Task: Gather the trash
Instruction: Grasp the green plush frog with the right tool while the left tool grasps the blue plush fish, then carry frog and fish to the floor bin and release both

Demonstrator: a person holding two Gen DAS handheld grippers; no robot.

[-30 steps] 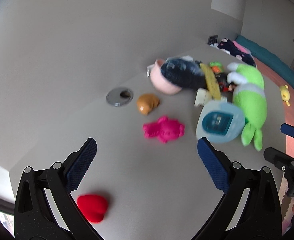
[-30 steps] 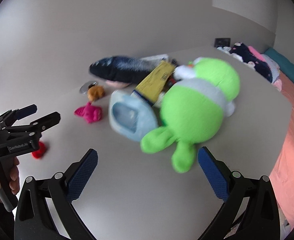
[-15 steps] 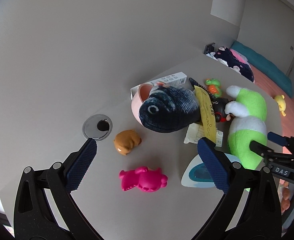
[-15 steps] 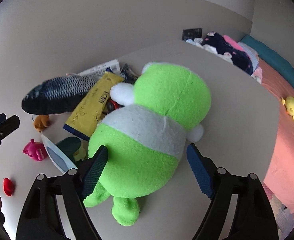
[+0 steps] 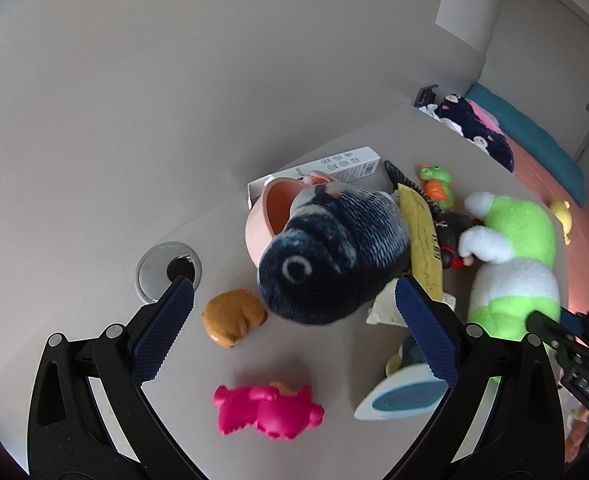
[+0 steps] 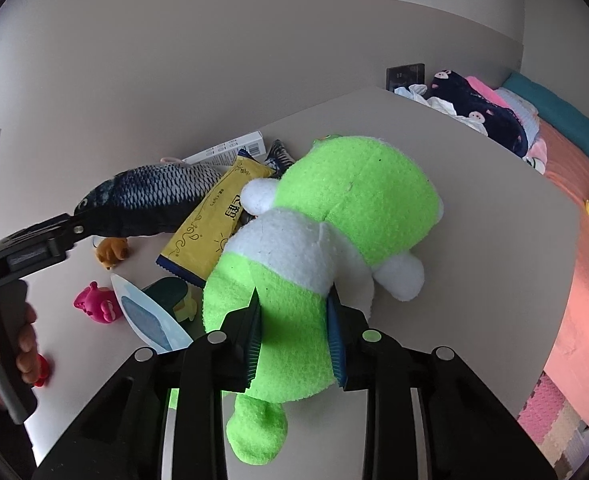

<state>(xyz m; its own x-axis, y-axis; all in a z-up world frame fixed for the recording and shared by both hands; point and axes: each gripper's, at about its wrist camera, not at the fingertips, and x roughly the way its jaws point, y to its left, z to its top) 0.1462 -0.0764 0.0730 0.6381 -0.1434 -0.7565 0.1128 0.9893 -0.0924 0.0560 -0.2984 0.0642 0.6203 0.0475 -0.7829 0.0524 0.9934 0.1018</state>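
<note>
On the tabletop [image 5: 114,208], right tongs [image 6: 294,332] pinch one green plush [image 6: 334,216]; left tongs [image 5: 290,332] hang spread near one fish plush [image 5: 334,256] and one yellow wrapper [image 6: 214,228].

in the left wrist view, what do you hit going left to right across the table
silver cable grommet → brown squishy toy → pink pig toy → dark fish plush → yellow snack packet → green plush toy

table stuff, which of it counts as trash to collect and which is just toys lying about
Likely trash:
yellow wrapper
white box
crumpled paper

Just lying about:
green plush, pinched by the right tool
fish plush
pink toy
brown toy
</note>
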